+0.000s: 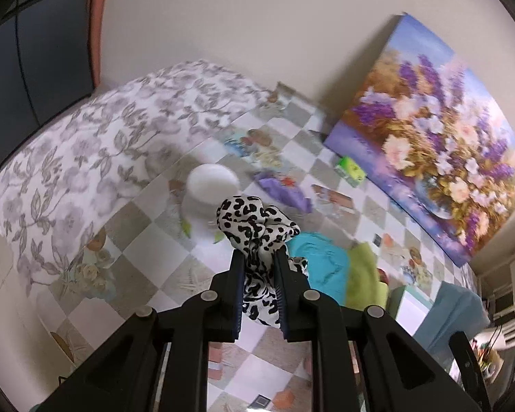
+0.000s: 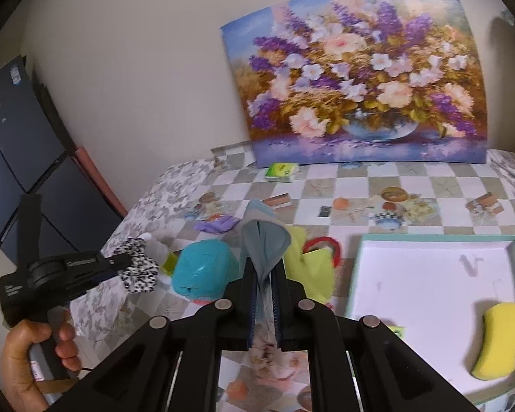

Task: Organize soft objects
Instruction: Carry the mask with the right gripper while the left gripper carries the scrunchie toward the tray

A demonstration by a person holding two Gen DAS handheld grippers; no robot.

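Checkered table (image 2: 360, 189) with floral painting (image 2: 357, 79) leaning on the wall at 12 o'clock of the right wrist view. White-floored tray (image 2: 429, 274) at 3 o'clock, yellow sponge (image 2: 498, 340) in its 4 o'clock corner. Teal plush (image 2: 202, 271) and lime cloth (image 2: 309, 271) on the table, centre, touching. Right gripper (image 2: 265, 271) clamped on grey-blue cloth (image 2: 264, 237), lifted off the table. Left gripper (image 1: 259, 261) clamped on leopard-print scrunchie (image 1: 254, 223), held above the table; at 9 o'clock in the right wrist view, hand (image 2: 27, 360) on its handle.
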